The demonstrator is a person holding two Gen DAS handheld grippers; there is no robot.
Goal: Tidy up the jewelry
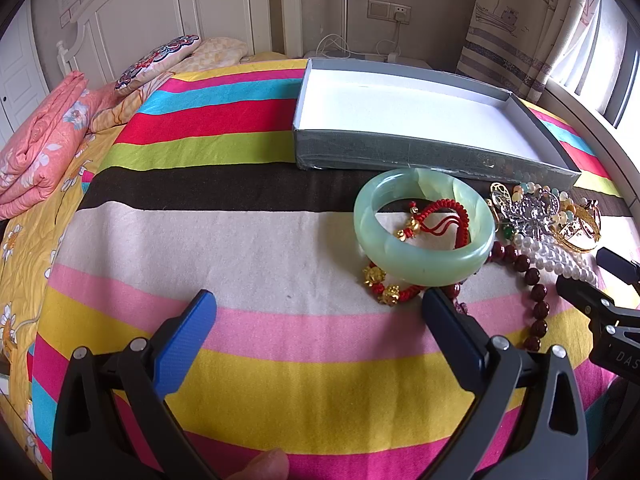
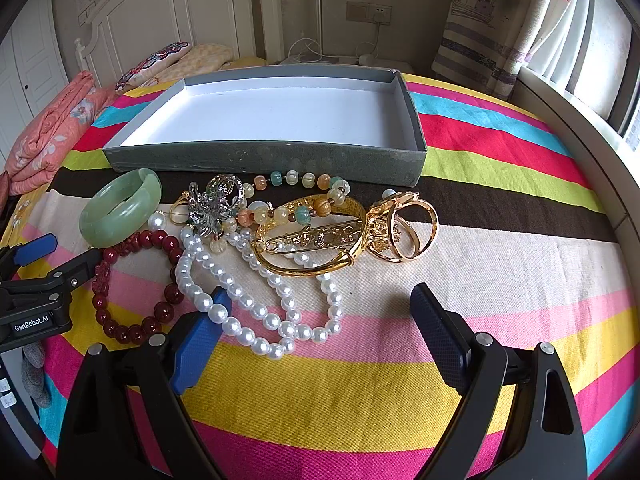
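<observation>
- The bed carries everything, under a cloth striped in pink, yellow, red, blue, green and black; the stripes run left to right across both views.
- A shallow grey box with a white floor lies at the far side, long axis left to right, with nothing in it.
- The left claw hangs spread wide over the cloth, nothing between its blue pads; its right pad sits just beside the jade bangle. The right wrist view shows "GenRobot.AI" on its body.
- The right claw is likewise spread and holds nothing; its left pad touches the pearl string. In the left wrist view, the letters "DAS" show on it, the rest cut off.
- The pearl string loops toward the camera from the jewelry heap before the box.
- The jade bangle lies flat, opening upward, at the heap's left end, over a red cord bracelet with gold beads.
- A dark red bead bracelet lies beside the pearls.
- A gold bangle lies mid-heap, tilted.
- Gold rings lie at the right end.
</observation>
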